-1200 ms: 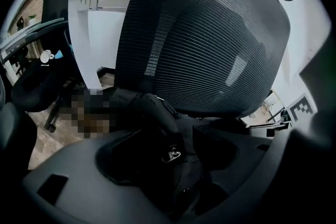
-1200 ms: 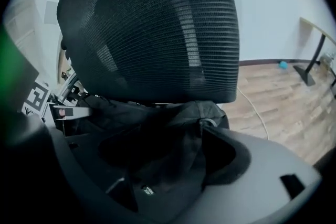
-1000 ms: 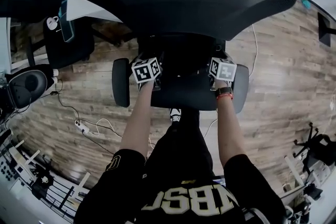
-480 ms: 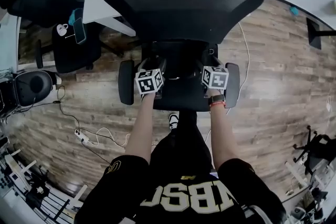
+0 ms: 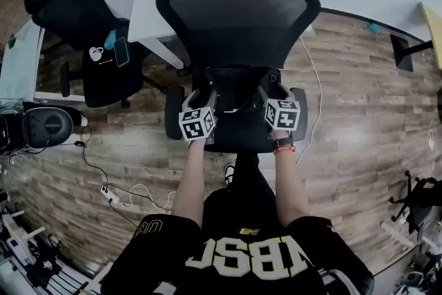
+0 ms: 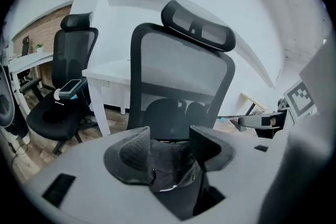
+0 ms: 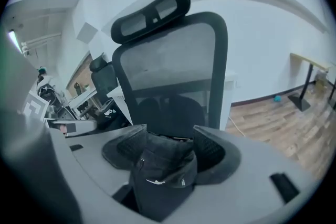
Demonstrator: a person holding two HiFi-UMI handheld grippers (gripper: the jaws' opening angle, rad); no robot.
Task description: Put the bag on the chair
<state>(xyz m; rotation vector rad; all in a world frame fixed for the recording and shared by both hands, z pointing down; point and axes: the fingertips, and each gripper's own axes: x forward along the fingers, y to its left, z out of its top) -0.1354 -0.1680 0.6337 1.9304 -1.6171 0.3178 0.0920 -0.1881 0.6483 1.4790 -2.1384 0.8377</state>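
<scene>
A black mesh-backed office chair (image 5: 238, 17) stands in front of me, its seat (image 5: 238, 138) between my two grippers. A black fabric bag (image 5: 238, 99) lies over the seat below the backrest. My left gripper (image 5: 207, 97) is at the bag's left side and my right gripper (image 5: 271, 94) at its right side. In the left gripper view the closing jaws of that gripper (image 6: 168, 147) have bunched bag fabric (image 6: 168, 165) filling the gap. In the right gripper view the right gripper (image 7: 165, 147) is also closing, with the bag's fabric (image 7: 163, 176) pressed between its pads.
A second black chair (image 5: 103, 72) with a phone (image 5: 122, 50) on it stands at the left by a white desk (image 5: 148, 3). Cables and a power strip (image 5: 110, 197) lie on the wooden floor. A dark round device (image 5: 48, 126) sits at the far left.
The view has drawn back, so the chair looks smaller and higher. Both grippers have moved inward toward each other at the bag, and their jaws have narrowed.
</scene>
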